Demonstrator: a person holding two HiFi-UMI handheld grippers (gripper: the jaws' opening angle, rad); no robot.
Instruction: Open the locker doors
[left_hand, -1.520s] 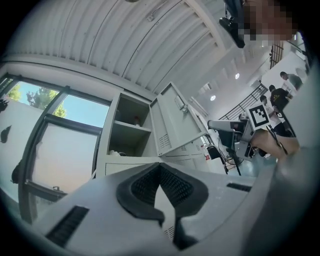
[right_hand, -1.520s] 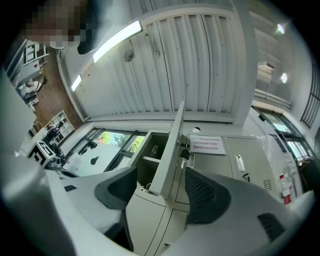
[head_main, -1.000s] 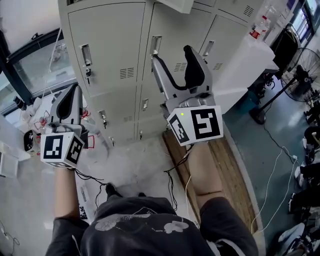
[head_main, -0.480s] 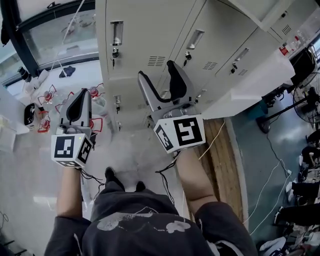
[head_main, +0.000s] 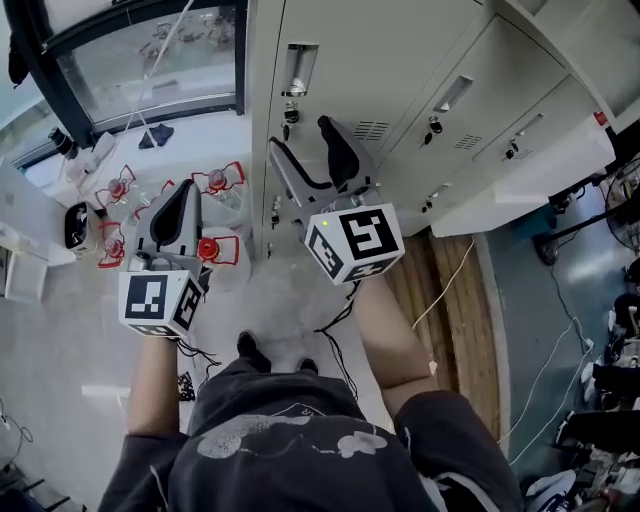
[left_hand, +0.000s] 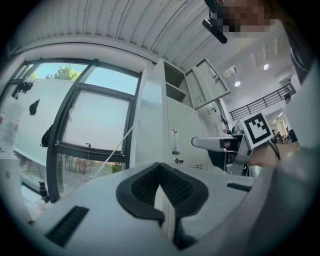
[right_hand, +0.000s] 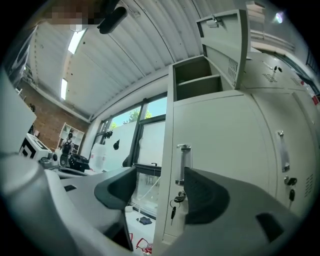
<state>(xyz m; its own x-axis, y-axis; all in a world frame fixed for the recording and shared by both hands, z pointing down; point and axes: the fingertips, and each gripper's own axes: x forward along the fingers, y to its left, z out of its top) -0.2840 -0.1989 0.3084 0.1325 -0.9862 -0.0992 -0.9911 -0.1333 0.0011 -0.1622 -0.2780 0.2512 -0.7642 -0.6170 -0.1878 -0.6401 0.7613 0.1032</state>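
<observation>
right gripper wide at the locker handle, left one shut

my right gripper (head_main: 300, 145) (right_hand: 160, 192) has its jaws wide apart and nothing in them. through its own view the gap frames the handle (right_hand: 183, 165) of the end door (head_main: 360, 60), with the key (right_hand: 174, 205) hanging in the lock just below. the handle sits beyond the pads, not pinched, and i cannot tell whether a fingertip brushes the door. that door is shut flush. higher up, one top door (right_hand: 225, 35) hangs open over an empty shelf.

left gripper (head_main: 180, 200) (left_hand: 161, 172) is pressed together, pad tips meeting, holding nothing. it hangs low to the left, well off the lockers and over the floor.

edges now: the locker's outer corner (head_main: 255, 120) runs down just left of my right jaws. past it there is bare floor up to the window (head_main: 150, 60), with red-framed clutter (head_main: 215, 180) near the left gripper. on the right a wooden board (head_main: 450, 290) lies along the locker base.
</observation>
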